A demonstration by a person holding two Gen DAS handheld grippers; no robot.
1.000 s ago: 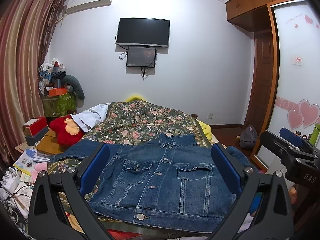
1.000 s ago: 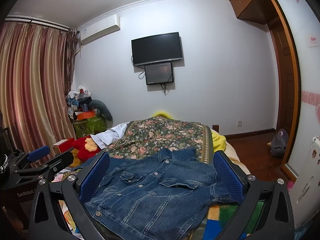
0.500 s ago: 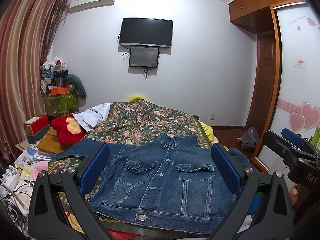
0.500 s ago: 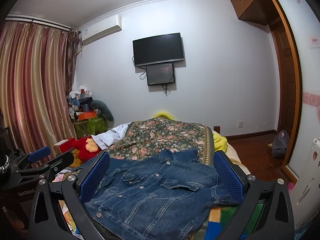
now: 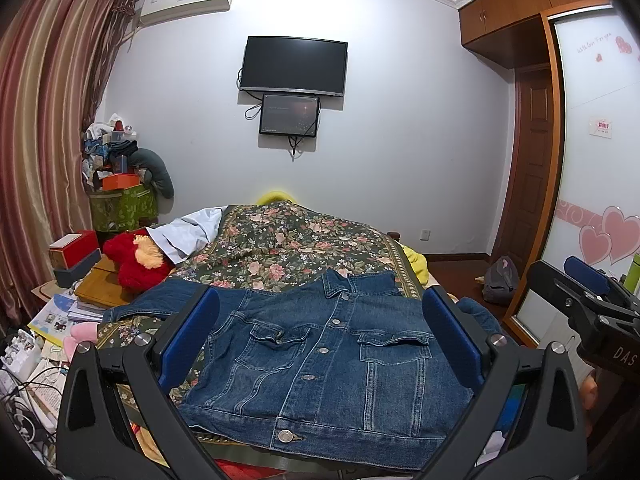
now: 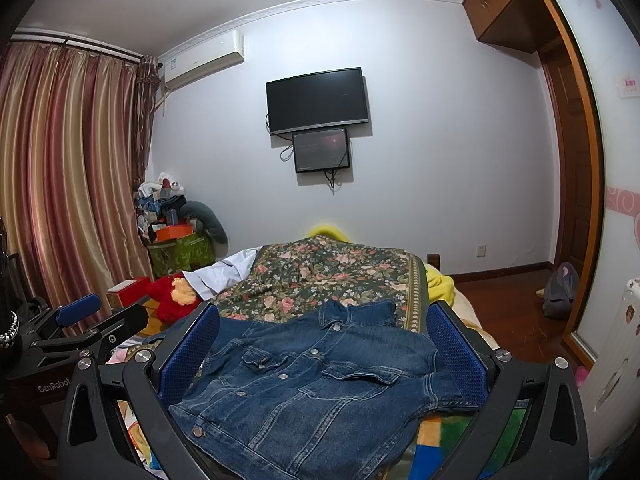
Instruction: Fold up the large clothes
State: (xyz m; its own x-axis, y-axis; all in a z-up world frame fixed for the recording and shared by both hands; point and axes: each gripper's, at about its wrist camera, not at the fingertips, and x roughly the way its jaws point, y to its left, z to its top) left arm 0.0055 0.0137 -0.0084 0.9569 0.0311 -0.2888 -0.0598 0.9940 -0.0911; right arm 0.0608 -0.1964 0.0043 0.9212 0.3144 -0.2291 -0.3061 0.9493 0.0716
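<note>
A blue denim jacket (image 5: 328, 356) lies front up and buttoned on the bed, collar away from me; it also shows in the right wrist view (image 6: 320, 380). One sleeve (image 5: 160, 300) stretches out to the left. My left gripper (image 5: 320, 336) is open and empty, held above the jacket's near hem. My right gripper (image 6: 320, 348) is open and empty, held over the jacket from the right side. Each gripper shows at the edge of the other's view: the right one (image 5: 588, 304), the left one (image 6: 80, 328).
A floral bedspread (image 5: 288, 248) covers the bed behind the jacket. A red plush toy (image 5: 136, 260), boxes and books crowd the left side. A wardrobe (image 5: 592, 200) and a bag (image 5: 500, 280) stand on the right. A TV (image 5: 294, 66) hangs on the far wall.
Both views have shifted slightly; the grippers have drifted a little while staying open above the jacket. The jacket has not moved.
</note>
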